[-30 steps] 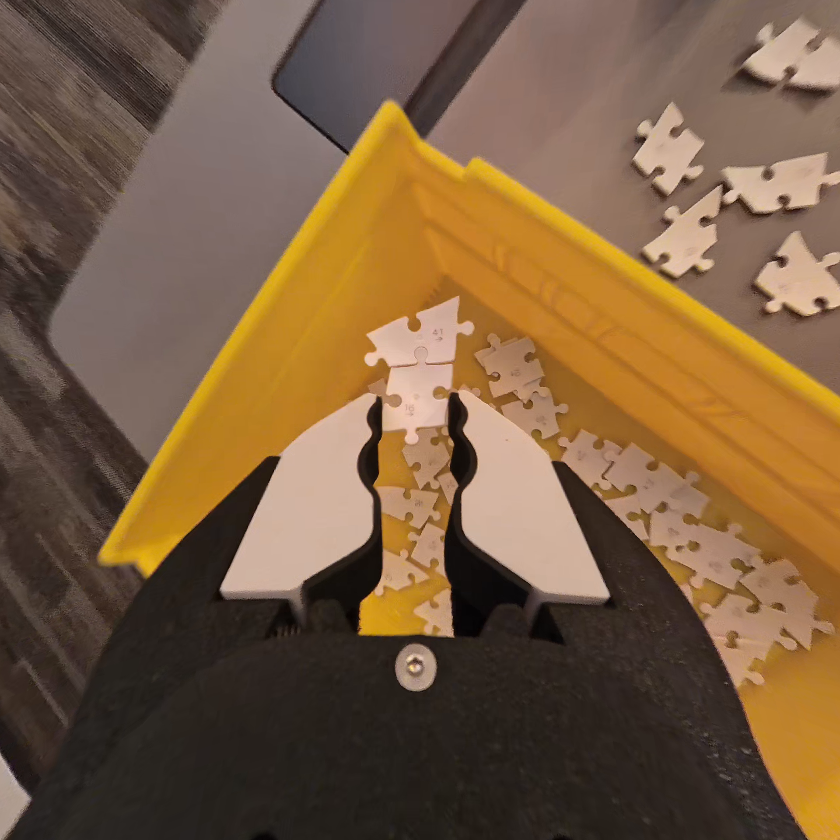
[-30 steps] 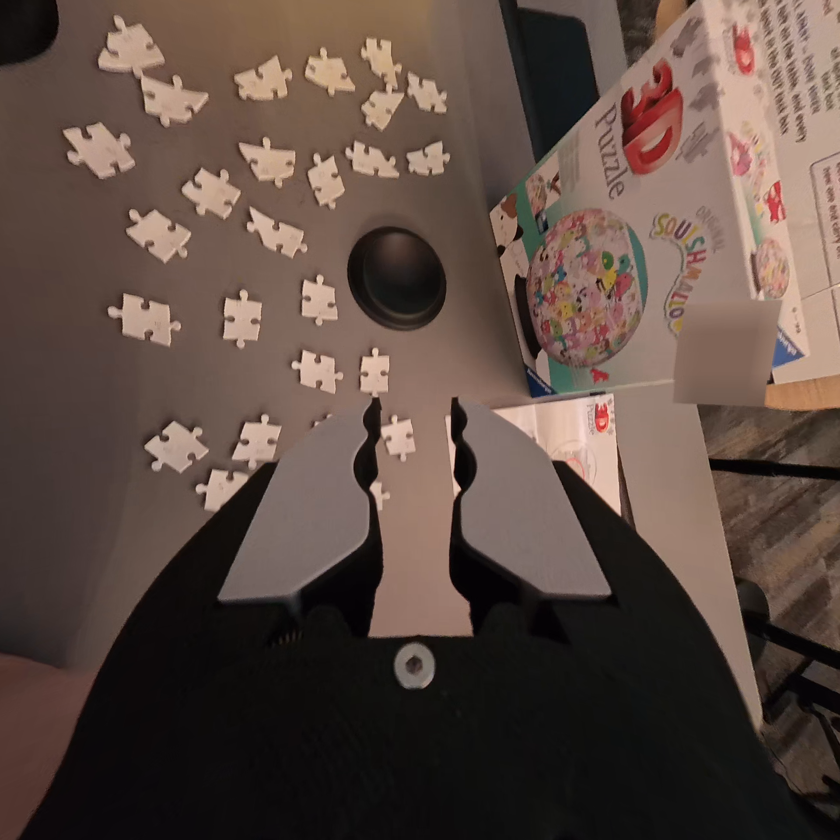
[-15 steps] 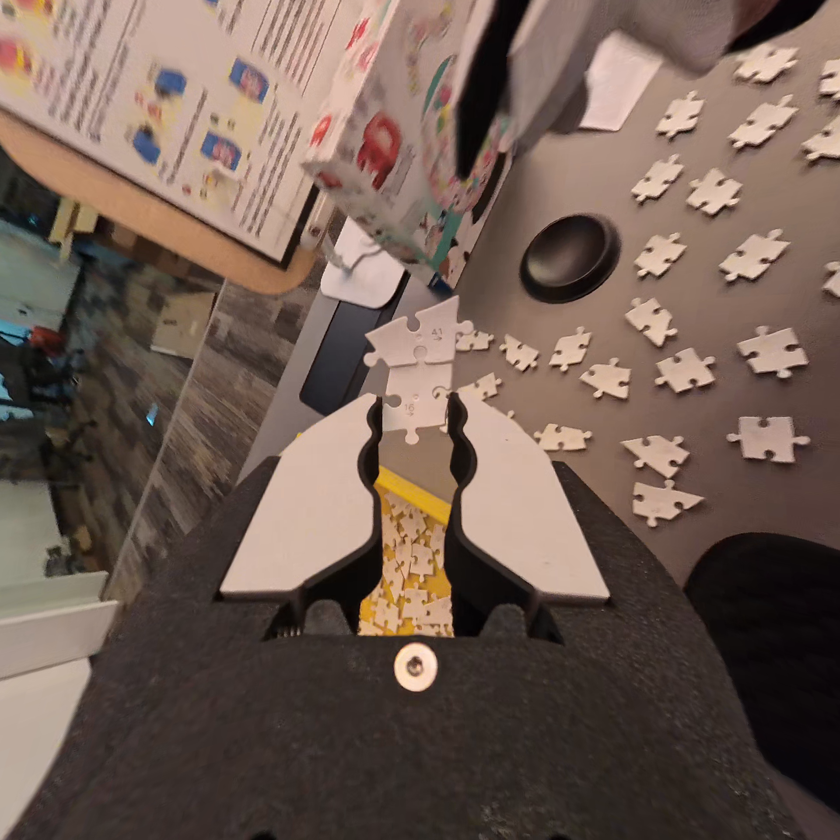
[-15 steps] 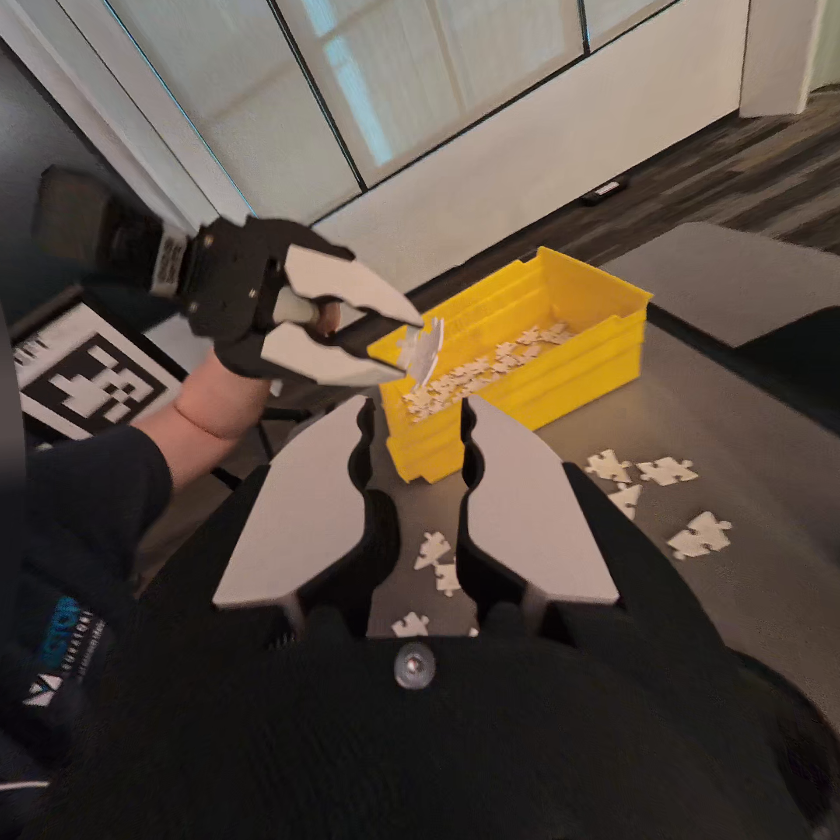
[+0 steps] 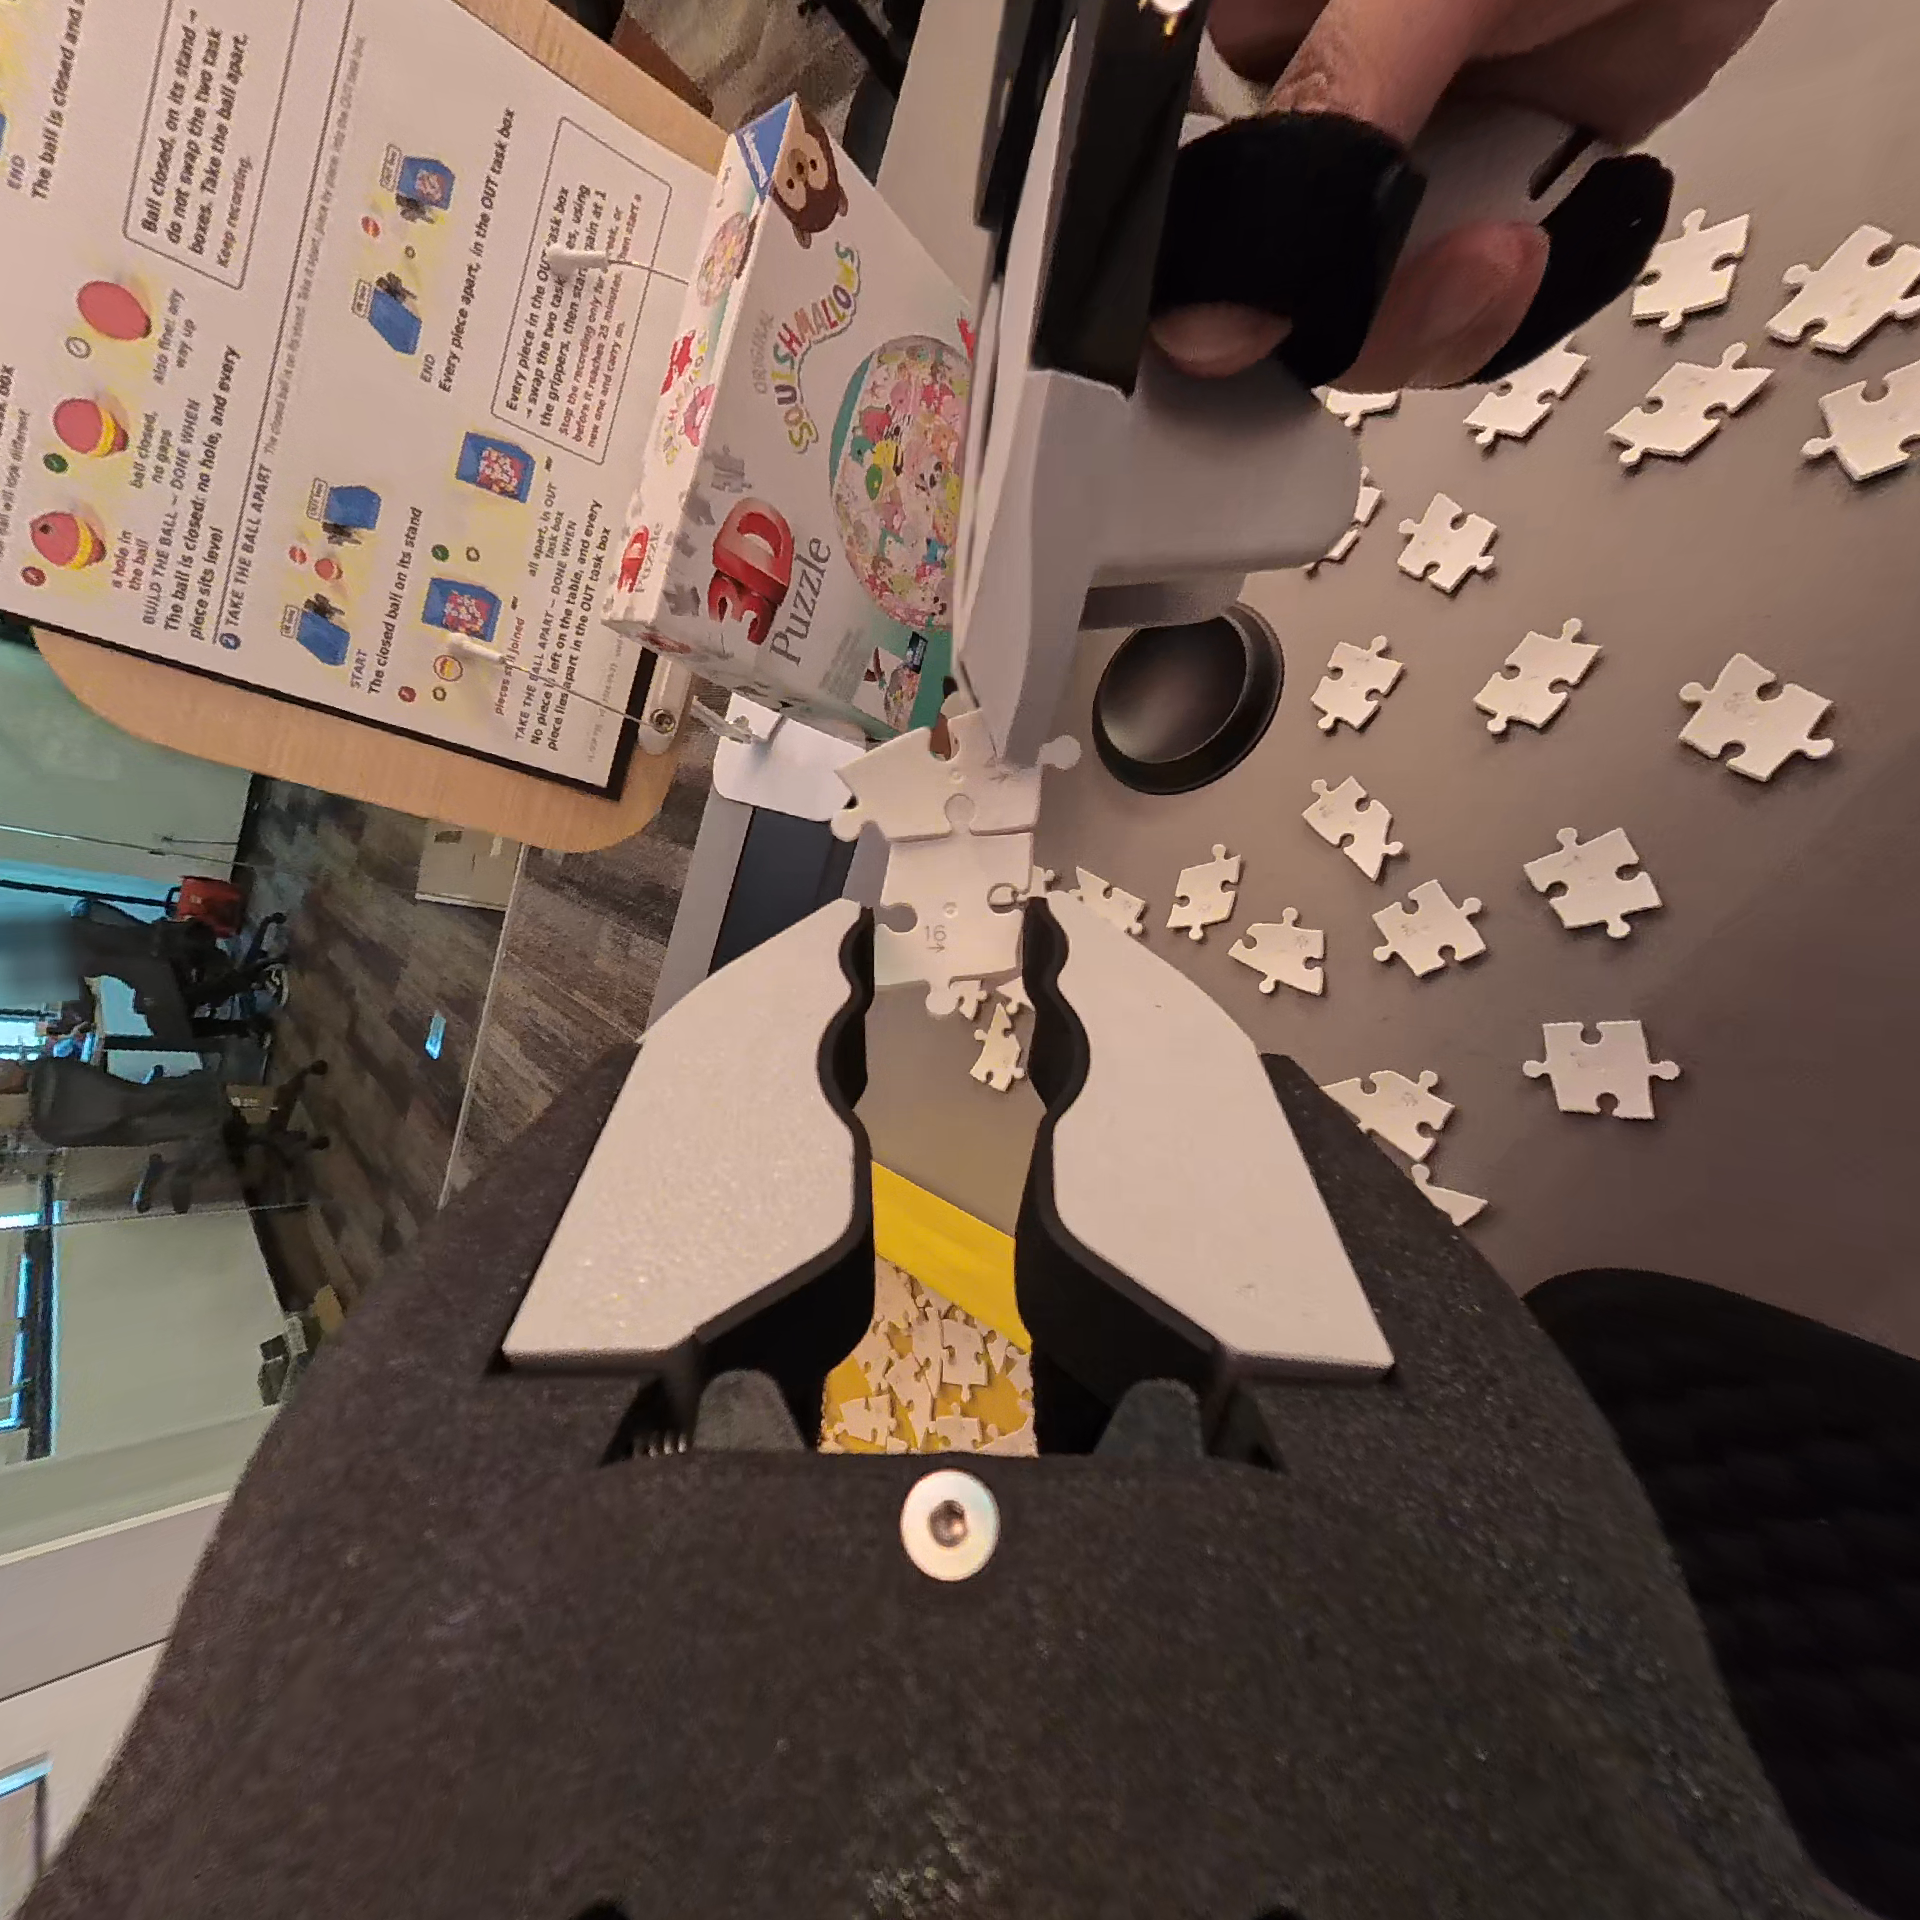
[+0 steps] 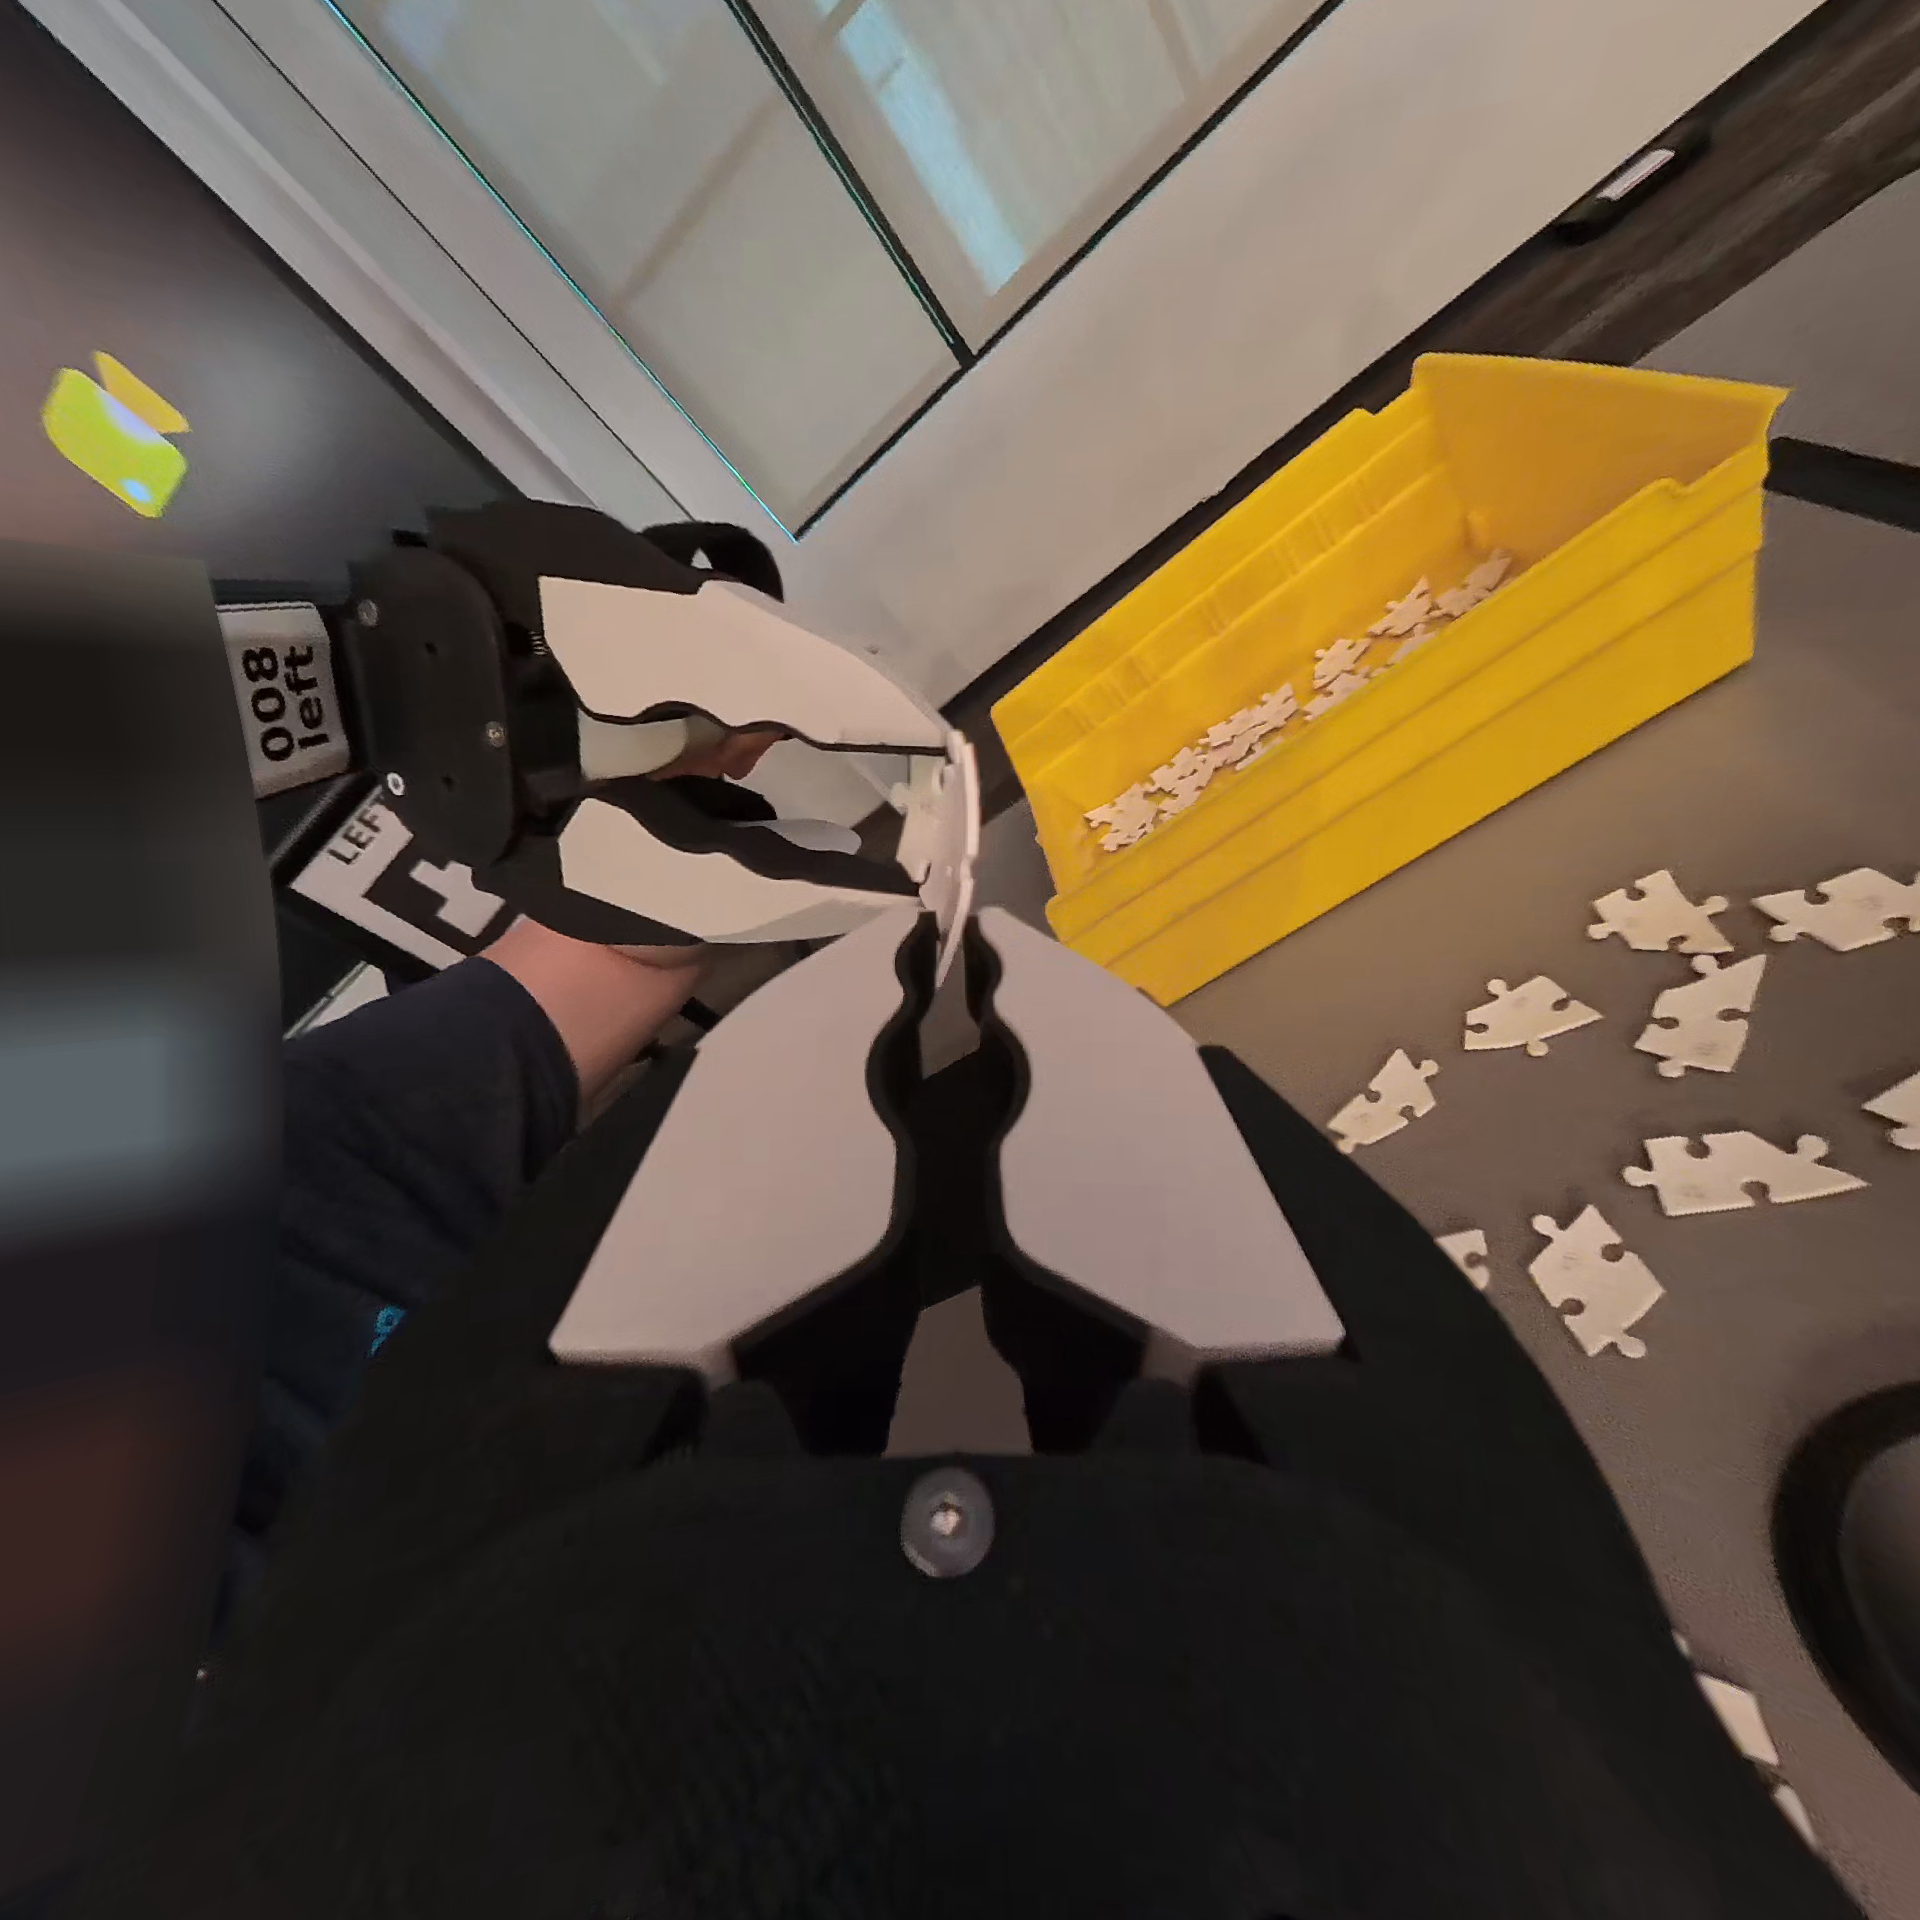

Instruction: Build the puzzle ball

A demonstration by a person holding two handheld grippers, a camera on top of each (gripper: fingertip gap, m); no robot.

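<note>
A: Item one — left gripper. We see it held level above the table, tongs narrowed onto the joined pieces, pinching the lower piece by its side edges.

B: And which way do the pieces point?

A: Long axis runs straight out from the tongs; in the right wrist view they stand edge-on, slightly curved, over the gap between us and the yellow bin.

B: Item two — right gripper?

A: Set crosswise to the left one, tongs nearly closed about the far piece's edge; we cannot tell whether they grip it. Loose pieces lie spread on the grey table.
</note>
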